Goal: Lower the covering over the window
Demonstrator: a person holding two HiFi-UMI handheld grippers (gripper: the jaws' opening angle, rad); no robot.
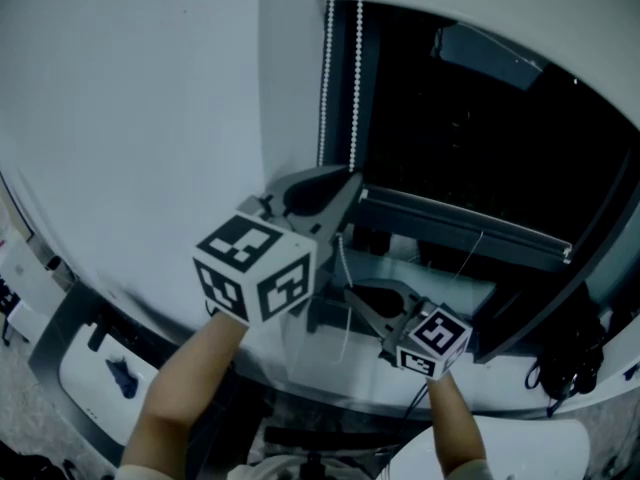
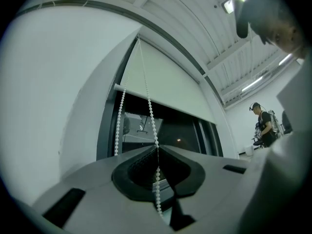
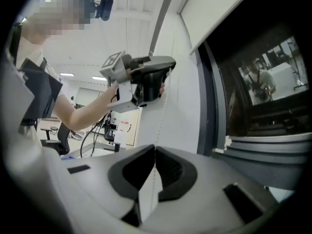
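Observation:
A white bead chain [image 1: 357, 68] hangs in two strands beside the dark window [image 1: 480, 118]. My left gripper [image 1: 350, 180] is shut on the right strand, the upper of the two grips. In the left gripper view the chain [image 2: 148, 111] runs down from the pale roller blind [image 2: 165, 82], which covers the top of the window, into the closed left gripper [image 2: 157, 147]. My right gripper [image 1: 348, 293] sits lower and is shut on the same chain. The right gripper view has the chain [image 3: 162, 116] stretched from the left gripper [image 3: 163, 79] down into the right gripper [image 3: 155, 147].
A white wall [image 1: 150, 118] lies left of the window frame. The sill [image 1: 440, 268] is just past the grippers, and dark cables [image 1: 565, 358] hang at the right. A person [image 2: 265, 126] stands far off in the room. A desk with equipment [image 3: 92, 130] is behind.

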